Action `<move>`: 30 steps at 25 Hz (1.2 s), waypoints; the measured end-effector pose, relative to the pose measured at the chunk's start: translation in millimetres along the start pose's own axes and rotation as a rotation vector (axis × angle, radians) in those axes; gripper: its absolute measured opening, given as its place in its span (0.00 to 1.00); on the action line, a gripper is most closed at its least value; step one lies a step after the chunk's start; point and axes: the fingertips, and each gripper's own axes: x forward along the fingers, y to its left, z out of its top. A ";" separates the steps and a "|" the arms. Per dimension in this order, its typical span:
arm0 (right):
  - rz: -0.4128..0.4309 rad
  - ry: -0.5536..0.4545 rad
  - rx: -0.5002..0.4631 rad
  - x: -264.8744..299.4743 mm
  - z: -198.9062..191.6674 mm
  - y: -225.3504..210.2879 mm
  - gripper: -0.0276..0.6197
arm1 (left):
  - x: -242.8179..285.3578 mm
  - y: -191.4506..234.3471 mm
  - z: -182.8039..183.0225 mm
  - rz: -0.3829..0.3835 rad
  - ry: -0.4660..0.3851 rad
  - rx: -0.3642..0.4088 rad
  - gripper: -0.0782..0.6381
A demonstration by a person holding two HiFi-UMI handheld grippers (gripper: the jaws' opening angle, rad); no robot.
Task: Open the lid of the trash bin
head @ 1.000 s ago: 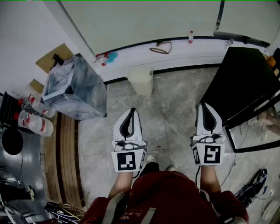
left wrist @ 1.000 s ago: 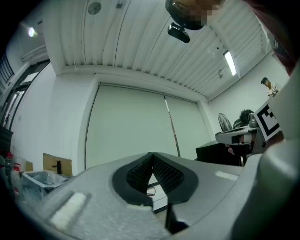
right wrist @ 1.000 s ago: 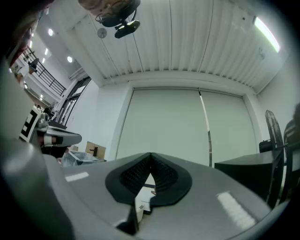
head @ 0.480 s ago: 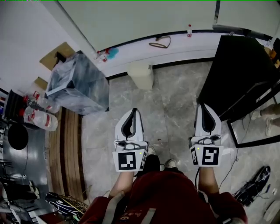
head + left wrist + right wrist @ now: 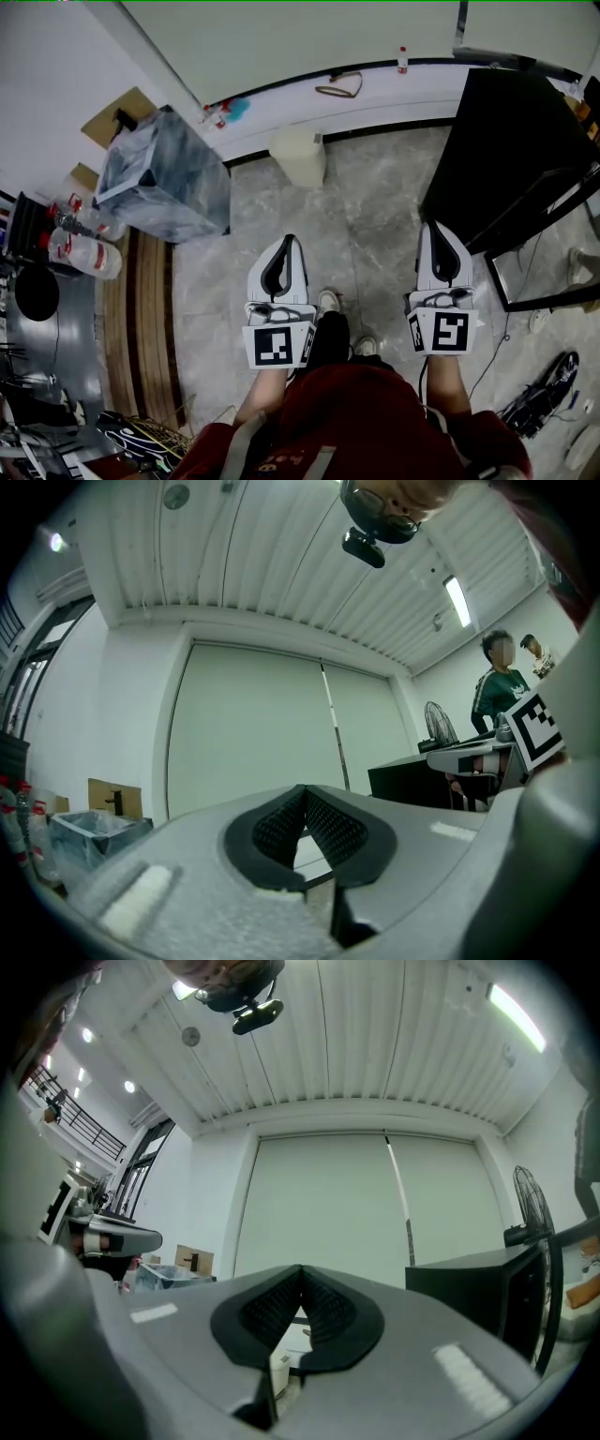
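**Trash bin and surroundings: stock as seen**

Item 1. Trash bin (image 5: 298, 155): small and cream-white, with its lid down. We find it on the grey marble floor (image 5: 375, 225), backed against the foot of the white ledge (image 5: 412, 94). We can read no label on it. In the right gripper view it shows low, through the gap below the closed jaws.

Item 2. Left gripper (image 5: 286, 241): its jaws are together with nothing between them, and it is held well short of the bin. Its cube carries a square black-and-white marker; we see no lettering on it.

Item 3. Right gripper (image 5: 438, 226): its jaws are likewise together and empty. It hangs just beside the near corner of the black table (image 5: 506, 150). Its cube marker is of the same kind.

Item 4. Open floor lies between both grippers and the bin. This lane is bounded on the left by a large box lined with clear plastic (image 5: 159, 178) and on the right by the black table's edge.

Item 5. Clear bottles with red labels (image 5: 82, 255) lie at the far left. Their print is too small for us to read.

Item 6. A small red-capped bottle (image 5: 402, 60) and a looped cord (image 5: 339, 86) rest on the ledge.

Item 7. A cardboard box (image 5: 120, 114) stands behind the lined box, against the wall.
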 end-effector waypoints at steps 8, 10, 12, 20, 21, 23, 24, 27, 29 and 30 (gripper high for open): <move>0.013 0.003 -0.026 41.2 -8.7 4.8 0.04 | 38.3 19.6 -11.8 -0.015 -0.014 -0.017 0.11; 0.023 -0.005 -0.033 56.6 -10.9 7.7 0.04 | 52.3 28.8 -16.3 -0.019 -0.020 -0.021 0.11; 0.020 -0.003 -0.044 76.0 -13.0 9.6 0.04 | 68.7 40.3 -20.4 -0.022 -0.024 -0.026 0.11; 0.011 0.006 -0.068 163.0 -15.3 28.6 0.04 | 138.7 100.9 -30.2 -0.045 -0.029 -0.038 0.11; 0.011 0.009 -0.073 173.1 -16.4 32.3 0.04 | 145.7 109.5 -31.9 -0.046 -0.029 -0.040 0.11; 0.009 0.016 -0.085 191.6 -19.1 38.7 0.04 | 159.0 126.1 -36.1 -0.048 -0.028 -0.042 0.11; 0.007 0.019 -0.089 200.0 -21.0 40.9 0.04 | 165.5 133.4 -39.0 -0.049 -0.027 -0.044 0.11; 0.004 0.030 -0.096 224.2 -29.4 45.3 0.04 | 185.5 151.4 -49.9 -0.051 -0.020 -0.042 0.11; 0.005 0.040 -0.106 240.9 -34.4 50.1 0.04 | 198.0 163.1 -57.0 -0.053 -0.010 -0.044 0.11; 0.004 0.045 -0.112 249.2 -36.1 53.8 0.04 | 203.7 169.3 -59.4 -0.056 -0.009 -0.048 0.11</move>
